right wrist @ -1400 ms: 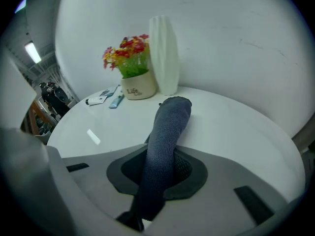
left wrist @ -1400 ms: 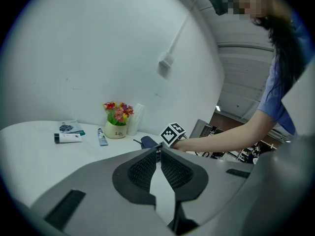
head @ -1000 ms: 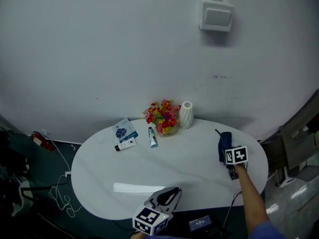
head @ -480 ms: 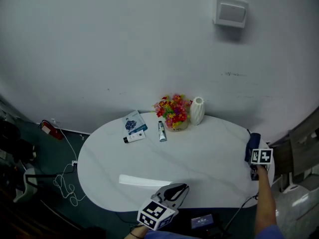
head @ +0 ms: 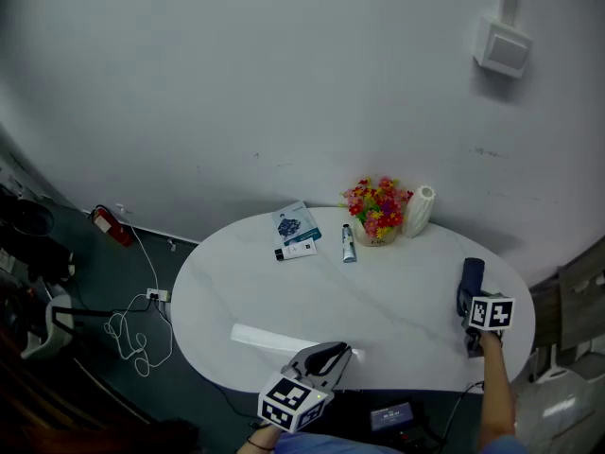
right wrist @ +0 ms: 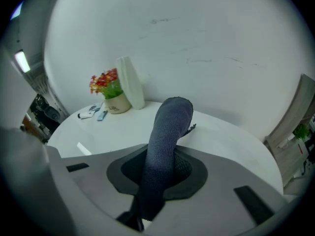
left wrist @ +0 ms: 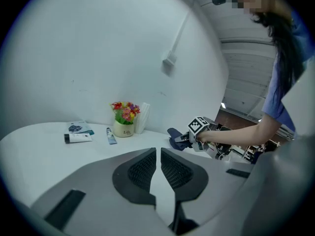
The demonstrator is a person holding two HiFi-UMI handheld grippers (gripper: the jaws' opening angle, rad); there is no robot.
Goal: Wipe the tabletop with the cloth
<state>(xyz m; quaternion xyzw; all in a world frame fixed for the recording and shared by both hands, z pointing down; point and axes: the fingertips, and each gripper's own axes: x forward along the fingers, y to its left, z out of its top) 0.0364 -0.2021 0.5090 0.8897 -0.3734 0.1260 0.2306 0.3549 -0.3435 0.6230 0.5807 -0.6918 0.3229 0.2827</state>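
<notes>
A dark blue cloth (head: 470,277) lies on the right end of the white oval tabletop (head: 397,282). My right gripper (head: 470,299) is shut on it. In the right gripper view the cloth (right wrist: 167,127) runs out between the pads and folds down onto the table. My left gripper (head: 328,355) hovers at the table's front edge, jaws shut with nothing between them (left wrist: 158,168). From the left gripper view I see the cloth (left wrist: 175,135) and the right gripper (left wrist: 189,140) across the table.
At the table's back stand a pot of coloured flowers (head: 378,214) and a white ribbed vase (head: 419,211). Beside them lie a small tube (head: 348,244), a blue booklet (head: 296,225) and a white tube (head: 296,251). Cables (head: 132,327) lie on the floor at left.
The head view has swung, so the table sits further right. The right gripper has slid the cloth toward the table's right edge, then back a little. The left gripper stays at the front edge.
</notes>
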